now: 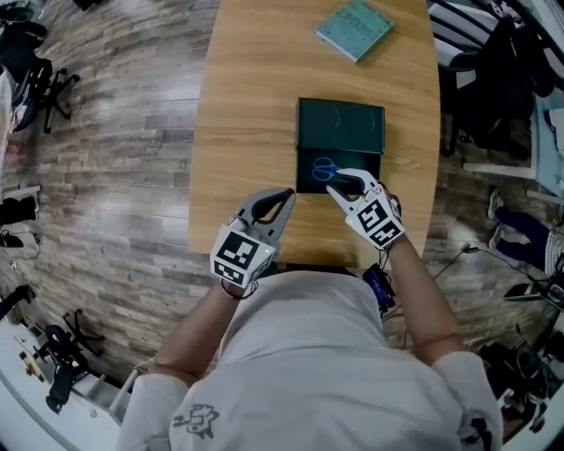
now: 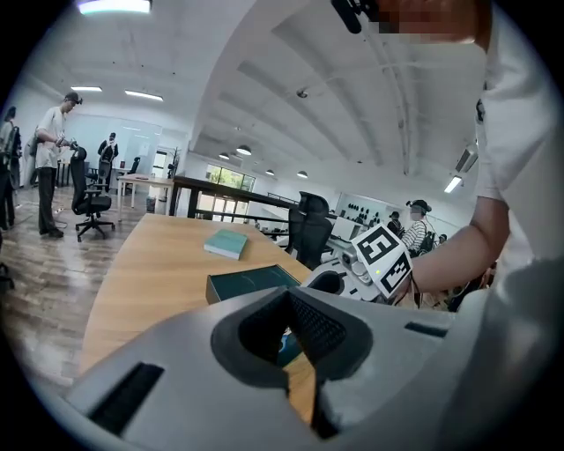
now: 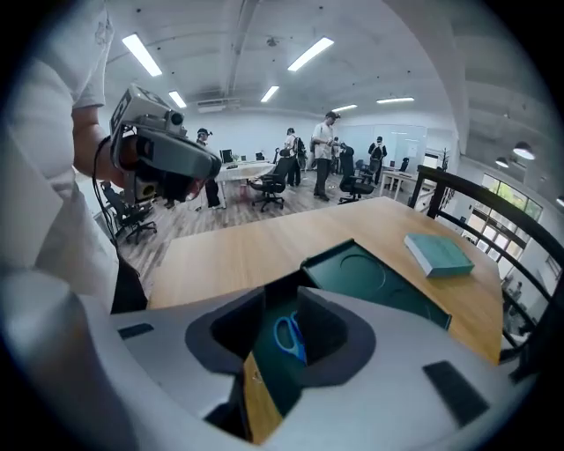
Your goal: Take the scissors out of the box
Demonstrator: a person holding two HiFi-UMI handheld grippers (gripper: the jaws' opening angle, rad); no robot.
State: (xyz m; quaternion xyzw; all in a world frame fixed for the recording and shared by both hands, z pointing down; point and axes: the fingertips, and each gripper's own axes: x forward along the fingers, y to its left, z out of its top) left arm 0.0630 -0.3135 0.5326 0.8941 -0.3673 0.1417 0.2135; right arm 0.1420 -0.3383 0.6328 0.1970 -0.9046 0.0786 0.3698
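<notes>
Step in hand: the approach to the pick. We find the box (image 1: 305, 181) open on the desk (image 1: 256, 70), its lid (image 1: 341, 126) lying flat just beyond the base. The scissors (image 1: 324, 169), with blue handles, lie inside the base and are not yet lifted.

The right gripper (image 1: 337, 182) hangs over the near part of the box and points down into it. Its jaws stand apart. In the right gripper view the scissors show in the gap between them, further down, with no pad pressing on them. The left gripper (image 1: 286, 195) sits over the desk just left of the box. Its jaws show only a narrow gap with nothing in it.

Next move, in our judgement: the right gripper must go lower, set 1 jaw on each side of the handles, close and lift clear of the box wall. The left gripper is placed to steady the box if it shifts.

Writing: none legible. The lid shows a circular outline only. The teal book (image 1: 354, 27) at the far end of the desk carries print too small to read. The gripper cubes bear square markers, not text.
</notes>
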